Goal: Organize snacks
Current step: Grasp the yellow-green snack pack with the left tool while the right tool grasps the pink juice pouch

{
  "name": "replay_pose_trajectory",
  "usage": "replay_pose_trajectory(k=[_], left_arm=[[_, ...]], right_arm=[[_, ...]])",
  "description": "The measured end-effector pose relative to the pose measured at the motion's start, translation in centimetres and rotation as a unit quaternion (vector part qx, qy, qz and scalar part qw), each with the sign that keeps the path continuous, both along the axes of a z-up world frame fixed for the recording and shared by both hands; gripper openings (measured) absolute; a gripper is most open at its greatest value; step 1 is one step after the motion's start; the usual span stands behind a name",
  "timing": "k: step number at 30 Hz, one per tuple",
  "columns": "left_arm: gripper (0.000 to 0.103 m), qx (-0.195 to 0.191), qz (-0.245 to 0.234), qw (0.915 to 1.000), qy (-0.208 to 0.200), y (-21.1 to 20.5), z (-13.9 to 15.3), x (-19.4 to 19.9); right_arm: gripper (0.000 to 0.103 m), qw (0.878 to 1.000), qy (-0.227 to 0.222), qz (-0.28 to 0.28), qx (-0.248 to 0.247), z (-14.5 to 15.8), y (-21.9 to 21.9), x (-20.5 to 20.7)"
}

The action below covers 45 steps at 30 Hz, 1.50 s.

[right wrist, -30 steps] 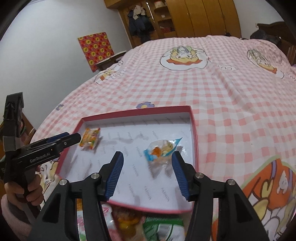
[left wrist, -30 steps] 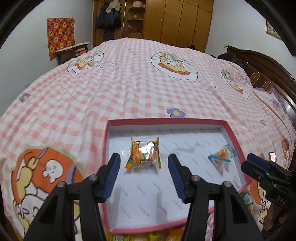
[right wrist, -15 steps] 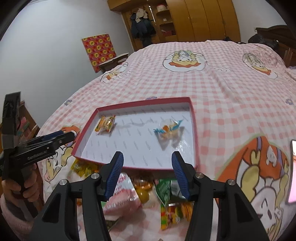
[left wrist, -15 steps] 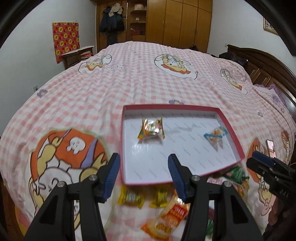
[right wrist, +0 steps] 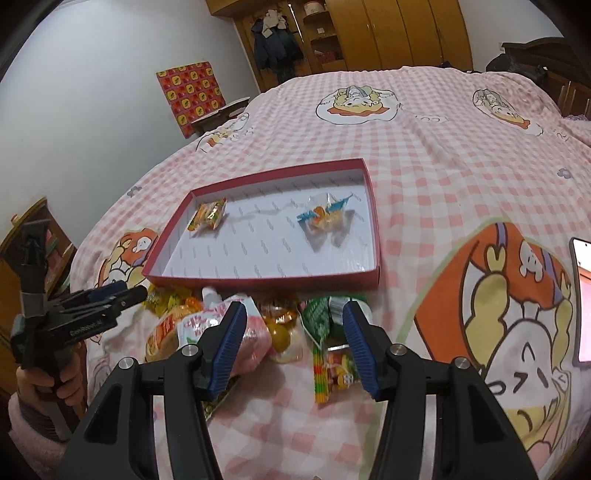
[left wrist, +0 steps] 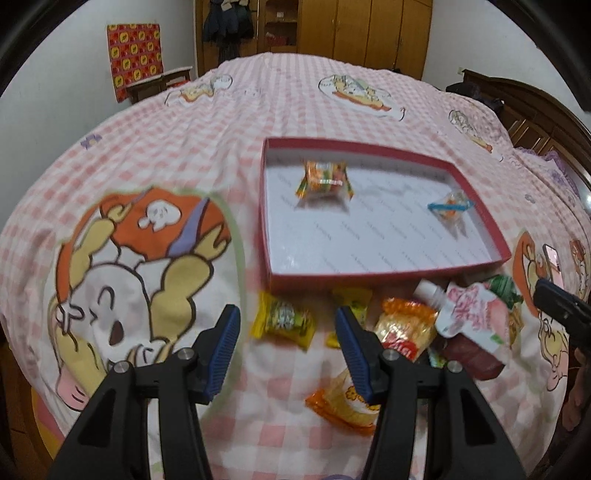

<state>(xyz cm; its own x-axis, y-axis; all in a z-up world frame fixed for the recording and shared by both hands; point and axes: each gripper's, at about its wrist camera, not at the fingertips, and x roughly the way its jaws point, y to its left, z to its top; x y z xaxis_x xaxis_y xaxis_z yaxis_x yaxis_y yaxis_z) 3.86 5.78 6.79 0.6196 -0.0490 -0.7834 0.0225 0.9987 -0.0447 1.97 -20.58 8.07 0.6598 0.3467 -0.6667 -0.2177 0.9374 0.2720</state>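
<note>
A red-rimmed white box [left wrist: 373, 274] [right wrist: 266, 283] lies on the bed. In it are an orange-green snack packet [left wrist: 323, 180] [right wrist: 207, 215] and a clear packet with a blue edge [left wrist: 450, 207] [right wrist: 324, 217]. A pile of loose snacks lies in front of the box: a yellow packet [left wrist: 283, 320], an orange packet [left wrist: 404, 329], a pink pouch [left wrist: 471, 314] [right wrist: 207, 320], a green packet [right wrist: 318, 316]. My left gripper [left wrist: 288, 350] is open and empty above the yellow packet. My right gripper [right wrist: 294, 347] is open and empty above the pile.
The pink checked bedspread [left wrist: 207, 122] covers the whole bed. A phone [right wrist: 581, 302] lies at the right. Wooden wardrobes [right wrist: 388, 33] stand at the far wall, a headboard [left wrist: 524, 107] at the right.
Both grippers have pulled back from over the box toward the near bed edge. The snack pile in front of the box has come into view. Both stayed open.
</note>
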Motion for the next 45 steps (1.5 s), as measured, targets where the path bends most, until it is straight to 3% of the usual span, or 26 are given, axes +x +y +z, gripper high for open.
replay_pose_trajectory(k=[11,23,32,35,37,45], left_arm=[[0.057,-0.018,-0.003,0.9998,0.008,0.3,-1.8,0.8],[0.056,-0.003,0.007,1.0,0.003,0.2,-3.0,1.6],[0.044,-0.026,0.019,0.9995,0.006,1.2,-3.5,1.6],[0.036,-0.032,0.023,0.9992,0.004,1.7,-3.5,1.5],[0.035,-0.035,0.023,0.9991,0.004,1.9,-3.5,1.5],[0.035,-0.028,0.01,0.9995,0.007,1.7,-3.8,1.5]], right_arm=[[0.056,1.0,0.009,0.005,0.004,-1.1,0.3,-0.9],[0.056,1.0,0.008,0.018,0.001,-0.9,1.8,-1.3],[0.056,0.999,0.02,0.05,-0.002,-1.1,4.4,-1.1],[0.066,0.999,0.015,0.05,-0.013,-1.2,5.2,-0.9],[0.079,0.998,0.013,0.054,-0.014,-1.5,5.6,-0.8],[0.08,0.997,0.013,0.063,-0.042,-2.7,6.8,0.0]])
